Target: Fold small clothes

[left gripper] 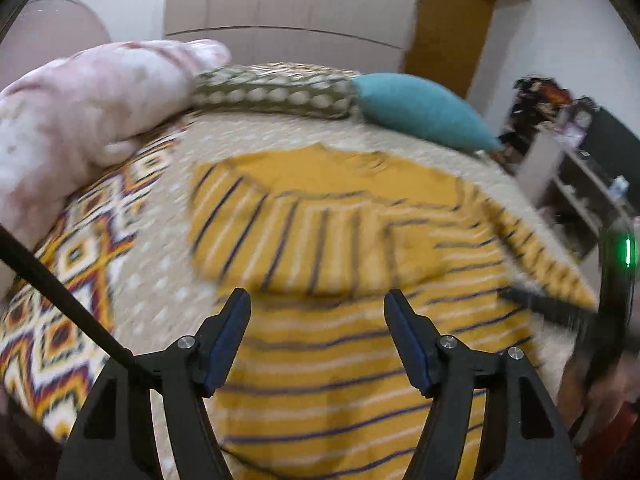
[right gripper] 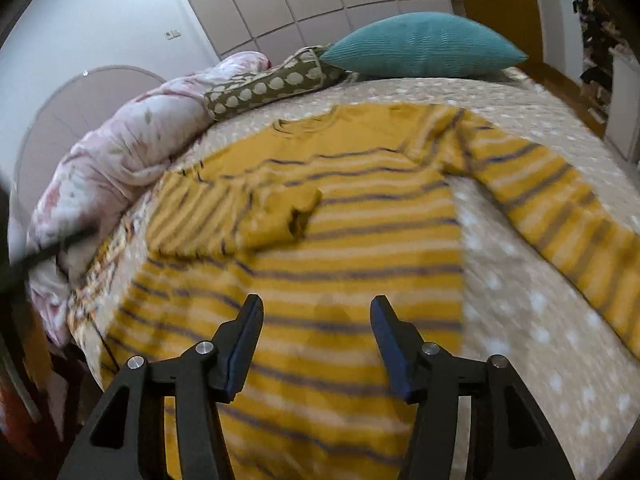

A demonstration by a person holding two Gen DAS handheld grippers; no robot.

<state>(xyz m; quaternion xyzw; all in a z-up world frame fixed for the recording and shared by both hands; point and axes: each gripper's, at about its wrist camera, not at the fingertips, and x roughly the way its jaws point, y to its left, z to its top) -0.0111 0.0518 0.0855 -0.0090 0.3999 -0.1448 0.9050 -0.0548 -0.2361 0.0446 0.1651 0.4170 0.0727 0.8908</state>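
A yellow striped sweater (left gripper: 344, 248) lies flat on the bed (left gripper: 160, 280), collar toward the pillows. Its left sleeve (right gripper: 240, 208) is folded across the chest; its right sleeve (right gripper: 560, 208) stretches out to the right. My left gripper (left gripper: 318, 300) is open and empty above the sweater's lower body. My right gripper (right gripper: 316, 308) is open and empty above the same sweater (right gripper: 344, 264). The right gripper also shows blurred at the right edge of the left wrist view (left gripper: 560, 312).
A teal pillow (right gripper: 424, 46), a dotted olive pillow (right gripper: 268, 88) and a bunched pink duvet (right gripper: 132, 148) lie at the head and left of the bed. A shelf unit (left gripper: 580, 184) stands to the right. A black cable (left gripper: 60, 292) crosses at left.
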